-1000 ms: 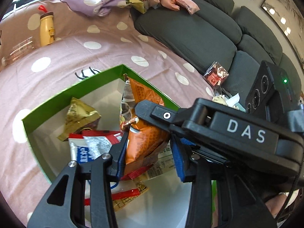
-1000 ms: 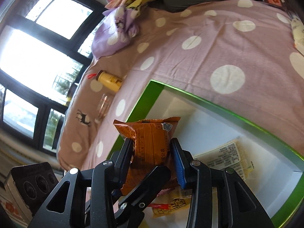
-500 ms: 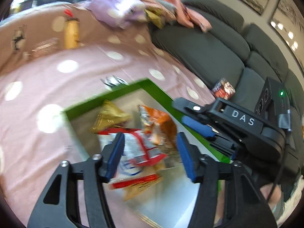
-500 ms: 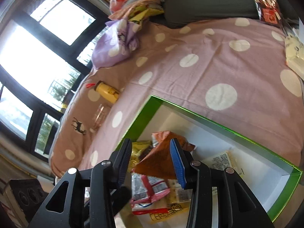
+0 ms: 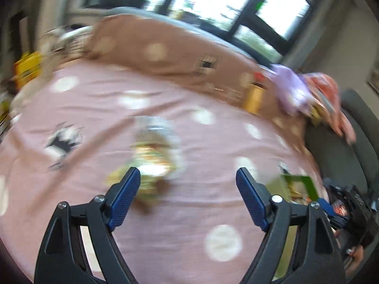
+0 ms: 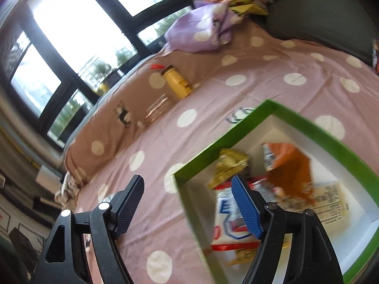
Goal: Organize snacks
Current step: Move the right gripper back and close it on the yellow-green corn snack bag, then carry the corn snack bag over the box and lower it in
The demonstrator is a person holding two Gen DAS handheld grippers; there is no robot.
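Dropped a moment ago, the crinkly orange packet (image 6: 293, 165) now lies inside the green-rimmed box (image 6: 213, 146), and the right gripper (image 6: 189, 201) hangs with jaws apart over its near-left corner. Left gripper (image 5: 187, 189), jaws wide, has swung over a blurred snack packet (image 5: 154, 149) on the dotted pink cloth (image 5: 213, 142).

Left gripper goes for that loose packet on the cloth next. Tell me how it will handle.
The packet looks like thin crinkly film, so probably light and floppy; it is badly blurred. It lies flat on the soft cloth, so it may slide or bunch the fabric when pushed. The left gripper is wide open, likely enough to straddle it.
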